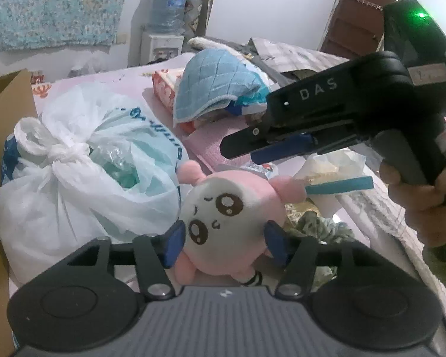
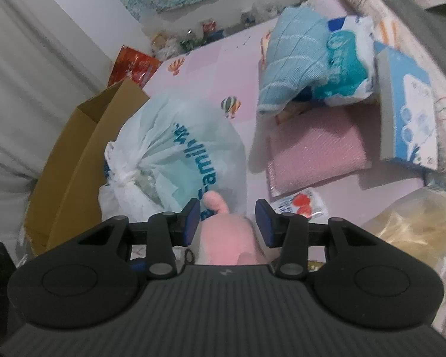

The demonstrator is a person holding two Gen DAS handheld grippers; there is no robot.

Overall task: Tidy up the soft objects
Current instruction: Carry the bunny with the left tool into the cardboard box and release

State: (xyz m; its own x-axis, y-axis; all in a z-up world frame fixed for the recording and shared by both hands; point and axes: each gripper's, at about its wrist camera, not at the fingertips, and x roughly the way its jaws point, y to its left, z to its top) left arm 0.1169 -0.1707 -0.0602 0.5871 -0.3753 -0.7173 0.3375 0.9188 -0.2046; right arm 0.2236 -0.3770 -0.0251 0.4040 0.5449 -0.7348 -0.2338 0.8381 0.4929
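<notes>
"DAS" in pale capitals on right gripper [image 1: 246,145] body | blue lettering on white plastic bag [image 1: 83,172], not legible

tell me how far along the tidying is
Early. Nothing looks put away yet. In hand: the left hand-held gripper is shut on the pink plush toy, with the right hand-held gripper open above it. Left: the blue cloth and pink mat lie loose beside the cardboard box.
</notes>
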